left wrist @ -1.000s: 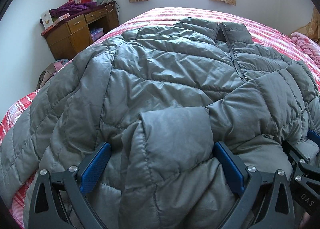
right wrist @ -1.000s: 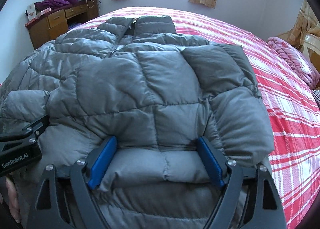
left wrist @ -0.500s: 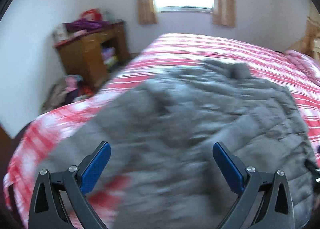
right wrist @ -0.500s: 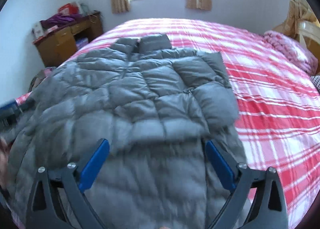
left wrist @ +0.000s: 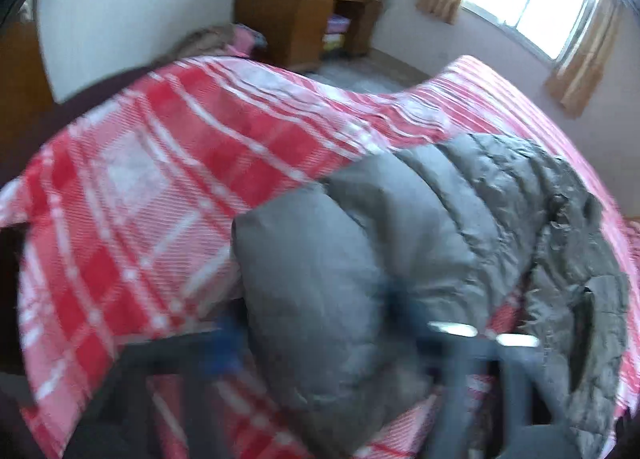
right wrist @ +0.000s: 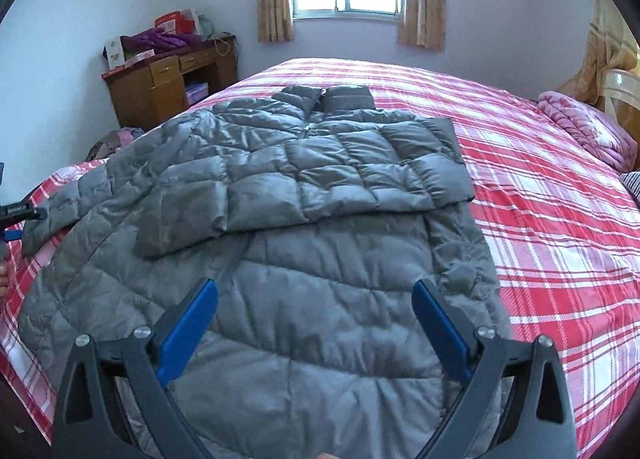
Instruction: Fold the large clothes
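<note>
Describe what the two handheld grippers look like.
The right gripper has two dark grey triangular fingers with cut-out openings, silver screw heads and bright blue pads. The left gripper is blurred but shows the same dark frame with blue; in the right view its body bears small white lettering.

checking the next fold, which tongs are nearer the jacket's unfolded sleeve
Left. The left tongs are at the cuff of the unfolded sleeve, jaws closing with its puffy end between them. The right tongs hang open over the hem, well away from it.
</note>
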A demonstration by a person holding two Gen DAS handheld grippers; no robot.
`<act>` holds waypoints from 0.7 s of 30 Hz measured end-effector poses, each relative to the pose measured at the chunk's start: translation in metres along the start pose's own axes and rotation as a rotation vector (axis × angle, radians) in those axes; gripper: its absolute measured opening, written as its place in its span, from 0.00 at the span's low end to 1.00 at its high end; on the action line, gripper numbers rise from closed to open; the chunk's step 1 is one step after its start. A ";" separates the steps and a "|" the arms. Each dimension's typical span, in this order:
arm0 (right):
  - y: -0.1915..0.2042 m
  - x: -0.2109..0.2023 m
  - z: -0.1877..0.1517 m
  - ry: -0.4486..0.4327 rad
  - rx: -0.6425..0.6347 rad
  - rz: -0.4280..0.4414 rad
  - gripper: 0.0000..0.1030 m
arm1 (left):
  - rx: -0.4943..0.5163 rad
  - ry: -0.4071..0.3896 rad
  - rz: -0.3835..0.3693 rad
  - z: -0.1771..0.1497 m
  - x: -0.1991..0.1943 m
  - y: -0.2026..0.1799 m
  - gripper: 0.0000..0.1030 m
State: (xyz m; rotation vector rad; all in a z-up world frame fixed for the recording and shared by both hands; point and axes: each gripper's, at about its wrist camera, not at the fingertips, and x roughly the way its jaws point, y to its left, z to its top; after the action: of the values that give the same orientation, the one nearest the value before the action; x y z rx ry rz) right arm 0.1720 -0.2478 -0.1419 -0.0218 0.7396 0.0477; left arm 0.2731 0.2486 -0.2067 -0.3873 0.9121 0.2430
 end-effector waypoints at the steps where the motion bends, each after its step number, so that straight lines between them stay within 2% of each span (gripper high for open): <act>1: 0.000 -0.001 -0.001 -0.001 0.001 0.000 0.96 | 0.013 -0.010 -0.003 0.003 0.000 -0.005 0.33; 3: -0.003 -0.005 -0.004 -0.007 0.009 -0.002 0.96 | 0.042 -0.041 0.004 0.010 -0.010 -0.011 0.16; 8: -0.025 -0.017 -0.008 -0.048 0.073 -0.037 0.96 | 0.068 -0.199 0.153 0.047 -0.054 -0.028 0.14; 11: -0.043 -0.024 -0.008 -0.073 0.139 -0.046 0.96 | 0.142 -0.292 0.211 0.062 -0.081 -0.057 0.13; 14: -0.057 -0.030 -0.009 -0.092 0.183 -0.039 0.96 | 0.240 -0.352 0.207 0.063 -0.098 -0.099 0.13; 17: -0.065 -0.034 -0.010 -0.101 0.197 -0.041 0.96 | 0.301 -0.386 0.150 0.058 -0.113 -0.141 0.12; 21: -0.078 -0.036 -0.015 -0.109 0.233 -0.046 0.96 | 0.427 -0.451 0.057 0.034 -0.138 -0.210 0.12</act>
State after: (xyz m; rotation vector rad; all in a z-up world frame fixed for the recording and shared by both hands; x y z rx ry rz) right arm 0.1390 -0.3281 -0.1282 0.1847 0.6317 -0.0809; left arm 0.2924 0.0673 -0.0308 0.0915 0.5089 0.1714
